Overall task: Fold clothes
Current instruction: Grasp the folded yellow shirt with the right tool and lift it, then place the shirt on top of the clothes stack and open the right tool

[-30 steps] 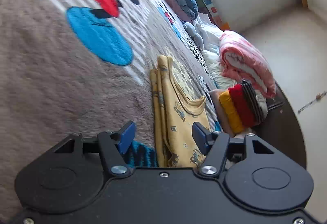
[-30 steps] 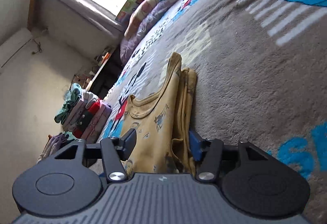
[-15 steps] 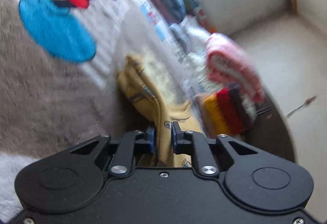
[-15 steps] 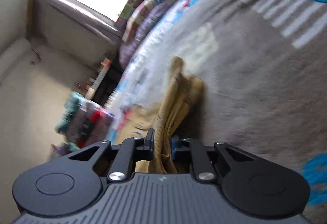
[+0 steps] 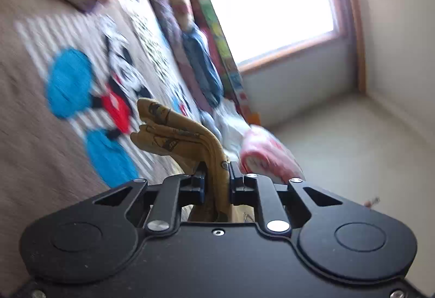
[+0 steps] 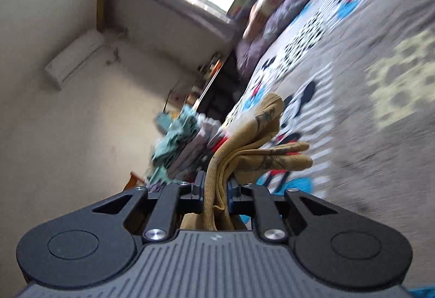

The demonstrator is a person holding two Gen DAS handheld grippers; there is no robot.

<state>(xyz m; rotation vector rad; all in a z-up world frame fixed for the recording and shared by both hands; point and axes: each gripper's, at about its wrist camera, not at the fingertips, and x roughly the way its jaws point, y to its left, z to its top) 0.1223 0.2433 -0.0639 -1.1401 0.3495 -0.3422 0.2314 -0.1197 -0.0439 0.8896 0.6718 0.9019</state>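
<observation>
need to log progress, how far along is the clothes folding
Done: the yellow top is already doubled into layers, and folded piles sit at the bed edge. In hand: the left gripper and right gripper each clamp it, off the blanket. Left: laying it down and stacking it.

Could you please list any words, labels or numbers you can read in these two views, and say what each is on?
None can be read.
Garment: small printed figures, no legible text.
Blanket: black-and-white marks, too blurred to read.
Colourful board by the window: print too blurred.
</observation>
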